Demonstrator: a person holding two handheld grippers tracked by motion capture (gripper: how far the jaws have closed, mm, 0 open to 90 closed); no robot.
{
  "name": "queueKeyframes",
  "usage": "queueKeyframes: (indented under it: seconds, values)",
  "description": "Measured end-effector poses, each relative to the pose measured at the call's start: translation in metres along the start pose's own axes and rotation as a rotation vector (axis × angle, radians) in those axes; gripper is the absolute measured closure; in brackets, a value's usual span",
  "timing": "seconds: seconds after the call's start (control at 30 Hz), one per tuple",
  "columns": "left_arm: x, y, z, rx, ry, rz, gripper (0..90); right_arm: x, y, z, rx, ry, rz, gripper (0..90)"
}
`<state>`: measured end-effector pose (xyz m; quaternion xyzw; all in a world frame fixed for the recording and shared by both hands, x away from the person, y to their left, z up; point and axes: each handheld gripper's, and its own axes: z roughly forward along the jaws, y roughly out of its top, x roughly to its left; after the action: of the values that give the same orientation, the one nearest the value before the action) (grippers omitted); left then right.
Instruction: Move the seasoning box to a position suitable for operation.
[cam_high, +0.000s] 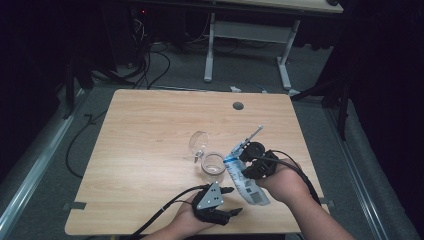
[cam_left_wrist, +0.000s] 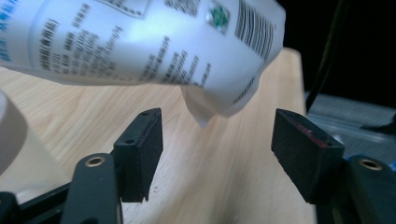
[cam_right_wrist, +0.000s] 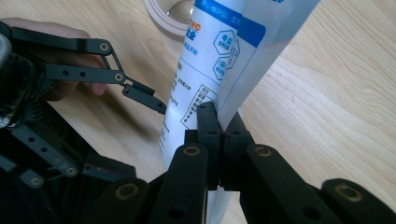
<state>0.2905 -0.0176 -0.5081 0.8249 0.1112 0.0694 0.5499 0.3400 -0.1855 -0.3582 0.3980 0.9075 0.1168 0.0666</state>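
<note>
Lower centre of the high view: right gripper (cam_high: 248, 161) pinches a white-and-blue printed pouch (cam_high: 245, 182), jaws pressed together on its sheet. Pouch hangs tilted, blue-topped end up near the gripper, barcode end down toward the front edge of the wooden table (cam_high: 150, 150). Person's right hand (cam_high: 282, 181) comes in from the bottom right.

Just left of the pouch, a clear glass jar (cam_high: 213, 167) stands upright on the table, mouth open. Its clear lid (cam_high: 199, 141) lies tipped on edge just beyond, upper left of the jar; can't tell if they touch.

Left gripper (cam_high: 234, 201) sits at the bottom centre, grey three-cornered plate on top, jaws spread, nothing between them, pointing right toward the pouch's lower end. Black cable trails off to the lower left.

Left gripper view: both black jaws wide apart at the bottom of the frame, pouch (cam_left_wrist: 154, 42) across the top, its lower corner hanging above the gap, not touched by the pads. Pale jar wall at the far left edge.

Right gripper view: own jaws closed at bottom centre, clamping the pouch (cam_right_wrist: 219, 70), which runs up the middle of the frame. Left gripper (cam_right_wrist: 154, 100) reaches in from the left, open. Jar rim (cam_right_wrist: 166, 21) at top, behind the pouch.
</note>
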Motion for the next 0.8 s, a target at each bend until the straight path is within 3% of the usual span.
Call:
queueKeyframes:
  seconds: [0.23, 0.53, 0.63, 0.8]
  values:
    - [0.002, -0.004, 0.005, 0.018, -0.003, -0.033, 31.0, 0.007, 0.006, 0.000, 0.003, 0.003, -0.025, 89.5]
    - [-0.001, -0.006, 0.011, 0.025, 0.008, -0.032, 30.0, 0.017, 0.010, -0.002, -0.002, 0.019, -0.025, 89.6]
    - [0.000, -0.006, 0.012, 0.029, 0.005, -0.036, 32.4, 0.017, 0.011, -0.001, -0.002, 0.024, -0.022, 89.6]
    - [-0.002, -0.007, 0.013, 0.043, 0.003, -0.031, 43.8, 0.016, 0.011, 0.001, -0.001, 0.023, -0.012, 89.5]
